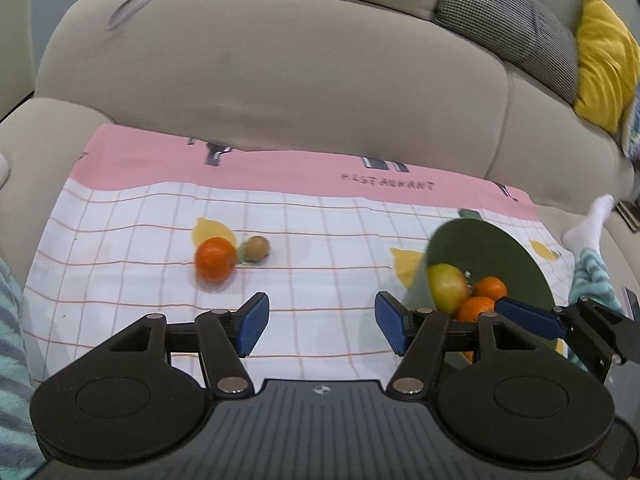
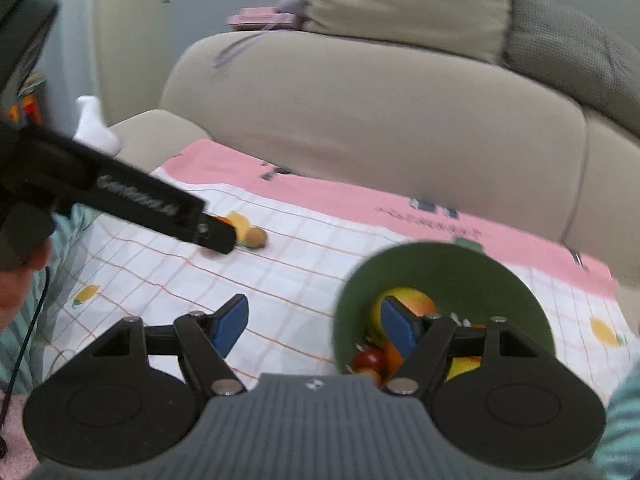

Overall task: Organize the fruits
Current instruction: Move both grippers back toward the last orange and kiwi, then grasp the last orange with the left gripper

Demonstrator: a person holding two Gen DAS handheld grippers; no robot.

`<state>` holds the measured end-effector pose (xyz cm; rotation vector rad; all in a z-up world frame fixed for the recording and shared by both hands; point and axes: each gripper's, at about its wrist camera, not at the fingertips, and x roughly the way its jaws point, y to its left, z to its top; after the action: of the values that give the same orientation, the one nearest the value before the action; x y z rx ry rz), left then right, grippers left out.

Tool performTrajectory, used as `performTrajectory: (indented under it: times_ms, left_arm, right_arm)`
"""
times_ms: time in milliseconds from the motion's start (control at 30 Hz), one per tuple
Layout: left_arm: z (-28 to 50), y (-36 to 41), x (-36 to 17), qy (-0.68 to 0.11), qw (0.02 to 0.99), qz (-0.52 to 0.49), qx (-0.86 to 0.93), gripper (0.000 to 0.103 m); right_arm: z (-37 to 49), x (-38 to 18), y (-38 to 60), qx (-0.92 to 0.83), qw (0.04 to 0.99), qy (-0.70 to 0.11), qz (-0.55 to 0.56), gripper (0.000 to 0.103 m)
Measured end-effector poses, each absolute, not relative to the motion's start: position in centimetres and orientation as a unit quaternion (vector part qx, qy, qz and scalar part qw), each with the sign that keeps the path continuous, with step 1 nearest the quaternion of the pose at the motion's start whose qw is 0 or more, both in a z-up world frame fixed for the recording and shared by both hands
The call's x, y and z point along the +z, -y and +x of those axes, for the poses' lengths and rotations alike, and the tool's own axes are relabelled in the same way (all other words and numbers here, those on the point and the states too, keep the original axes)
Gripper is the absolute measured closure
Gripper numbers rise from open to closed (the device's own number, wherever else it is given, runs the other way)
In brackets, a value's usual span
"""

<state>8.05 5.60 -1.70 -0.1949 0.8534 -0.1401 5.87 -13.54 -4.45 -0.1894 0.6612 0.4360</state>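
An orange [image 1: 215, 259] and a brown kiwi [image 1: 257, 248] lie side by side on the checked cloth [image 1: 320, 232], ahead and left of my left gripper [image 1: 321, 322], which is open and empty above the cloth. A green bowl [image 1: 516, 248] at the right holds a yellow-red apple [image 1: 446, 286] and two oranges [image 1: 490, 288]. My right gripper [image 2: 313, 325] is open and empty; its right finger [image 2: 396, 328] hangs over the bowl [image 2: 500, 272]. The kiwi [image 2: 256, 237] also shows in the right wrist view, with the orange mostly hidden behind the left gripper's arm.
The cloth lies on a beige sofa seat [image 1: 24, 132] with the backrest [image 1: 280, 80] behind. A yellow cushion [image 1: 604, 60] and a grey cushion [image 1: 508, 20] sit at the right. A white-socked foot [image 1: 588, 220] rests by the bowl. A pink box [image 2: 260, 18] sits on the backrest.
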Motion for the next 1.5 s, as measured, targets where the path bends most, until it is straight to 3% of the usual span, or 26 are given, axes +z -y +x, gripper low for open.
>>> performTrajectory:
  times_ms: [433, 1000, 1500]
  left_arm:
    - [9.5, -10.7, -3.4, -0.412, 0.901, -0.137, -0.008, 0.032]
    - [13.1, -13.3, -7.6, -0.423, 0.889, -0.173, 0.019, 0.039]
    - [16.7, -13.3, -10.4, -0.423, 0.891, -0.165, 0.009, 0.039]
  right_arm:
    - [7.7, -6.0, 7.1, 0.266, 0.908, -0.295, -0.134, 0.034]
    - [13.3, -10.9, 2.8, 0.268, 0.89, -0.332, -0.164, 0.066]
    - [16.5, -12.5, 1.1, 0.251, 0.893, -0.331, -0.172, 0.068]
